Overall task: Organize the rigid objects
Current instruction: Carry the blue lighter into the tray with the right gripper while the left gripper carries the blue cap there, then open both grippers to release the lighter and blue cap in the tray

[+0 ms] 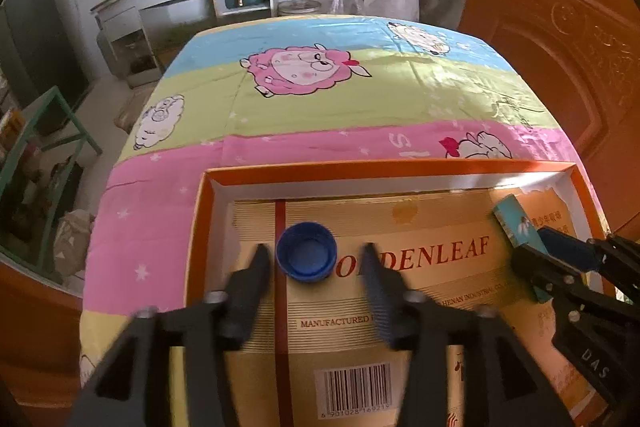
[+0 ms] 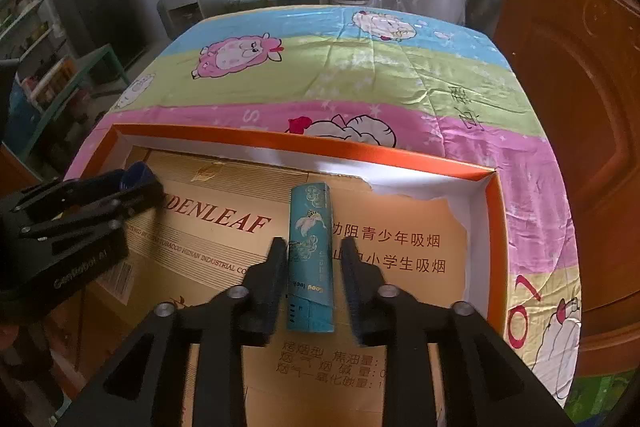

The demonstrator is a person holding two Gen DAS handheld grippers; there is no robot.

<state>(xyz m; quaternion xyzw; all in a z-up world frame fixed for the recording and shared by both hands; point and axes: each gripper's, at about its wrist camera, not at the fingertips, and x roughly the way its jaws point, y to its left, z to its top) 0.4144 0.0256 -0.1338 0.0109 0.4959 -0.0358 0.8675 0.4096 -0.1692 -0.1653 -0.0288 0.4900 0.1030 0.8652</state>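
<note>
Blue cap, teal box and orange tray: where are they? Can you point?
blue cap (image 1: 306, 257): left wrist view, on its hollow inside.
teal box (image 2: 311, 259): right wrist view, on its long printed face.
orange tray (image 2: 304, 145): right wrist view, on its far rim.

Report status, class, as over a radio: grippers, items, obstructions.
Left gripper open, straddling blue bottle cap. Right gripper open around teal box. Both items lie in orange-rimmed tray. Nothing in the way.
</note>
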